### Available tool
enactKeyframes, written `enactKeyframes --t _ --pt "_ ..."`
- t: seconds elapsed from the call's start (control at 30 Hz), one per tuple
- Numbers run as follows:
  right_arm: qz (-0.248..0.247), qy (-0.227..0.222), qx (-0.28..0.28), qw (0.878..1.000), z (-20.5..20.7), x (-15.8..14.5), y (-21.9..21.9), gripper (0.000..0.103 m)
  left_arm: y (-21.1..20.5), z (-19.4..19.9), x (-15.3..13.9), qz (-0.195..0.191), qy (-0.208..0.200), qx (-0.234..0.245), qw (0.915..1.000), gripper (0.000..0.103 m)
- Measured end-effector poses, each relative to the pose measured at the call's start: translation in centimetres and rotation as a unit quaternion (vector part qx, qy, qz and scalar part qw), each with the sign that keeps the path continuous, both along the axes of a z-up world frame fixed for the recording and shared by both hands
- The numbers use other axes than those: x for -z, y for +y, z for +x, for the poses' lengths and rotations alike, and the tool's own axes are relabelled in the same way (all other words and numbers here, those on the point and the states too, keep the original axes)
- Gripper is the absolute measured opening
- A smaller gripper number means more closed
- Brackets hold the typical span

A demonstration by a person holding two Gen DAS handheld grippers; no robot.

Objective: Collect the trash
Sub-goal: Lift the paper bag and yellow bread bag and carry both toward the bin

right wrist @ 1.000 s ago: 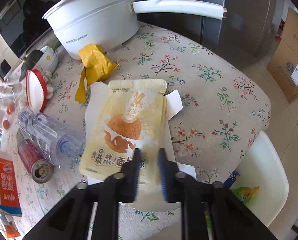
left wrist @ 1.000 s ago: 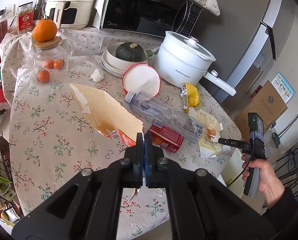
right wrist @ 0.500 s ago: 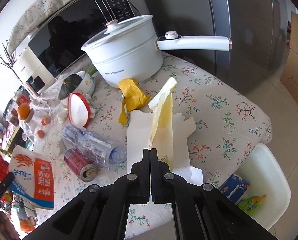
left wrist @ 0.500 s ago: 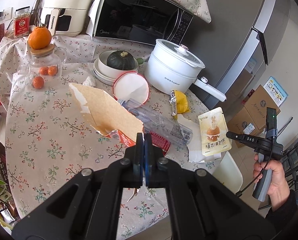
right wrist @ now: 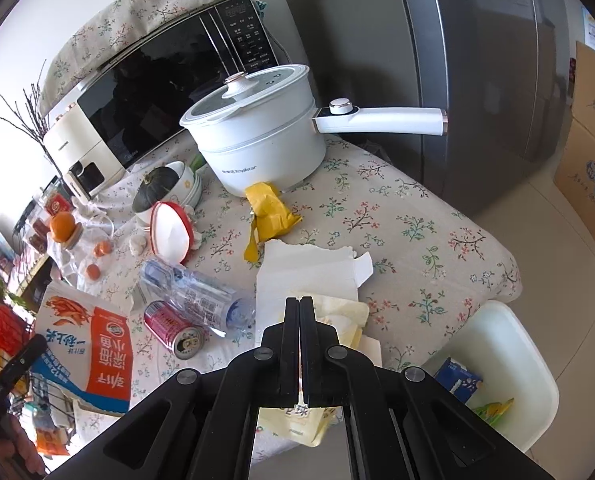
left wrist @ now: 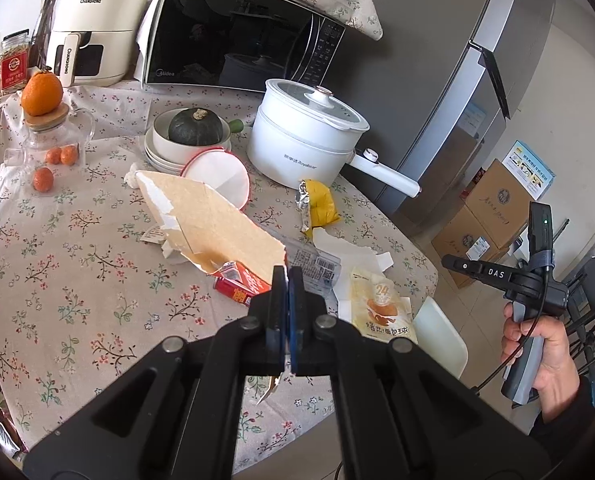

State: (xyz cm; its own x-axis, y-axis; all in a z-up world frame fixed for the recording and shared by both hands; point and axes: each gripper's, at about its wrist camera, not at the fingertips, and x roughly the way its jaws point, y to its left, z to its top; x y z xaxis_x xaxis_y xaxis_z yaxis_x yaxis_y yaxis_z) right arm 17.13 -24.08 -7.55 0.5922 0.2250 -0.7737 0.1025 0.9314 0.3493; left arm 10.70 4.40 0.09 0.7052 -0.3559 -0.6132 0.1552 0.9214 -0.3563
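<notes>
1. The right claw [right wrist: 299, 354] is clamped on a yellow snack pouch [right wrist: 339, 322], which a second ago lay flat on the counter [right wrist: 417, 240]; the pouch now hangs off the cloth, pinched at one edge between the closed jaws.
2. Half a second back it stood tall in front of the fingers; now it droops low beside them, and the view takes in more of the room, which suggests the hand has risen.
3. The left claw [left wrist: 284, 312] stays closed on a torn paper bag [left wrist: 217, 224], orange print on its far side, held above a red can [left wrist: 233, 290] and a clear bottle [left wrist: 313, 266] lying on the counter.
4. A white bin [right wrist: 505, 360] sits below the counter's edge, near the right claw, already holding a small blue carton [right wrist: 457, 384] and a wrapper.
5. Judged from this, two pieces are in hand and the drop into the bin looks next; a yellow wrapper [right wrist: 269, 212] and white paper [right wrist: 305, 268] remain on the counter.
</notes>
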Motion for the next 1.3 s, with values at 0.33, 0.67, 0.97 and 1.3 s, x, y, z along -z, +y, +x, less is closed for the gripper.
enactKeyframes --t 0.33,0.67,0.97,1.3 --pt "0.036 0.161 0.005 0.986 -0.1 8.0 1.8 0.069 0.2 -0.1 0.9 0.016 0.020 0.007 0.9997 0.001" --pt "0.100 0.190 -0.012 0.977 0.8 11.5 4.3 0.019 0.1 -0.4 2.2 0.038 0.037 0.016 0.9985 0.001" --pt "0.080 0.096 -0.054 0.991 -1.1 5.0 5.4 0.005 0.4 -1.1 0.7 0.025 0.007 0.027 0.9993 0.001" --pt "0.027 0.042 0.009 0.999 -6.0 0.0 -1.7 0.005 -5.3 -1.8 -0.5 0.004 -0.018 0.094 0.9954 0.001"
